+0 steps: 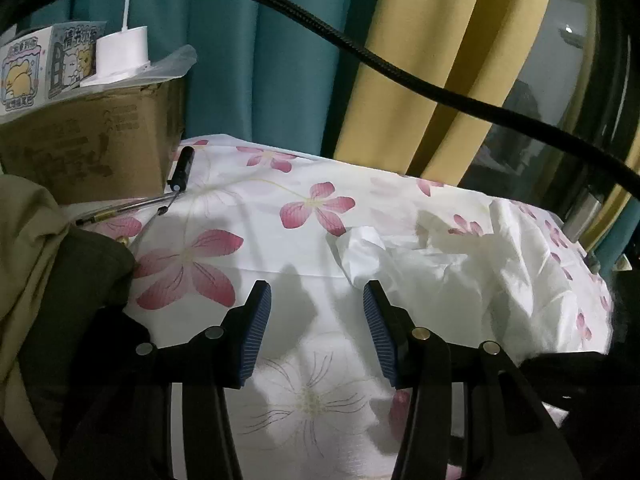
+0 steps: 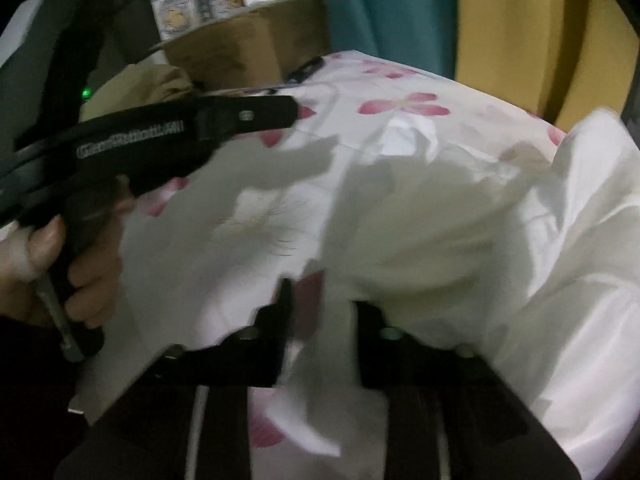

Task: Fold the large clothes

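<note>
The white garment (image 1: 460, 276) lies crumpled on the flowered sheet (image 1: 256, 248). It looks thin, light and slippery, so an edge or corner is the place to pinch. The left gripper (image 1: 316, 332) hovers wide open, empty; the right gripper (image 2: 320, 320) seems closed on a fold of it, though blur leaves doubt.

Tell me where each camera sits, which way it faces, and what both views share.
Left wrist: on the left gripper, jaws open, facing over the floral sheet toward the cardboard box and curtains.
Right wrist: on the right gripper, cloth draped between its fingers; the left hand shows holding its tool.
Shared: sheet, box, curtains.
</note>
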{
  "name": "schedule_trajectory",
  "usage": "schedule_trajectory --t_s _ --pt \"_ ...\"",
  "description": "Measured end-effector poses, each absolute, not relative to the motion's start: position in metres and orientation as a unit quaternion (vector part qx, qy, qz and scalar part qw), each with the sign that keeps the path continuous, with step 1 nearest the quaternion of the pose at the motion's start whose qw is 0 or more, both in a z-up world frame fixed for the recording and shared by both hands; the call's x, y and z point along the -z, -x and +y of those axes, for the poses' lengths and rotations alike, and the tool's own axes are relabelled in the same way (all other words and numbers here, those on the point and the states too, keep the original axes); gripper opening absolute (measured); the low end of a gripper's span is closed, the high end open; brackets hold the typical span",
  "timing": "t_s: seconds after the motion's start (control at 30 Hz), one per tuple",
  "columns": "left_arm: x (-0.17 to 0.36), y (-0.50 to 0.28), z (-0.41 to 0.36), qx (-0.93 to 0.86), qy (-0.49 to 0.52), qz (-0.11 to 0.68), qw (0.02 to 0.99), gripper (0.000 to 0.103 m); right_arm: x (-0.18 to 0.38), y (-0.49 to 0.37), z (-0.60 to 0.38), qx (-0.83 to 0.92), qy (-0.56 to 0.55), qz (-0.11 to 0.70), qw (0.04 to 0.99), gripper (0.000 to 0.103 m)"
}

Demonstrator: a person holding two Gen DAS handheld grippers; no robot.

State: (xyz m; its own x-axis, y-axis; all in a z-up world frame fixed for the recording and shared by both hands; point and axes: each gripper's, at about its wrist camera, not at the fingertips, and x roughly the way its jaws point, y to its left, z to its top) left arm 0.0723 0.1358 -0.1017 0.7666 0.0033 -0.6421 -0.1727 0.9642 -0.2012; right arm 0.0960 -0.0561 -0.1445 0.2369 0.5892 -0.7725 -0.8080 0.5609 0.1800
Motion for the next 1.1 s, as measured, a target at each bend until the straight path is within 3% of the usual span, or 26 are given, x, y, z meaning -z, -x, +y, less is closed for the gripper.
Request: schedule_trajectory --t_s 0.17,0.43,0.77,0.8,0.83,0.93,1.1 --pt "0.093 -0.076 0.128 -0.03 0.137 0.331 0.933 0.051 0.109 -0.067 -0.078 -0.388 0.198 0.364 0.824 0.065" --pt "0.076 -0.097 0.066 0.034 0.108 0.327 0.938 0.051 0.066 -0.08 -0.156 -0.316 0.144 0.322 0.88 0.071" --pt "0.102 -0.134 -0.008 0.123 0.072 0.385 0.912 0.05 0.094 -0.129 -0.239 -0.212 0.074 0.364 0.904 0.072" --pt "0.106 -0.136 -0.011 0.128 0.068 0.389 0.91 0.046 0.097 -0.132 -0.245 -0.207 0.069 0.366 0.904 0.072" --pt "0.11 -0.138 -0.013 0.133 0.065 0.392 0.908 0.029 0.099 -0.133 -0.25 -0.203 0.065 0.369 0.905 0.072" --pt "0.112 -0.136 -0.013 0.138 0.057 0.385 0.911 0.014 0.104 -0.14 -0.26 -0.197 0.053 0.374 0.905 0.072" --pt "0.097 -0.124 -0.001 0.132 0.062 0.36 0.922 0.01 0.107 -0.146 -0.259 -0.201 0.044 0.376 0.903 0.072"
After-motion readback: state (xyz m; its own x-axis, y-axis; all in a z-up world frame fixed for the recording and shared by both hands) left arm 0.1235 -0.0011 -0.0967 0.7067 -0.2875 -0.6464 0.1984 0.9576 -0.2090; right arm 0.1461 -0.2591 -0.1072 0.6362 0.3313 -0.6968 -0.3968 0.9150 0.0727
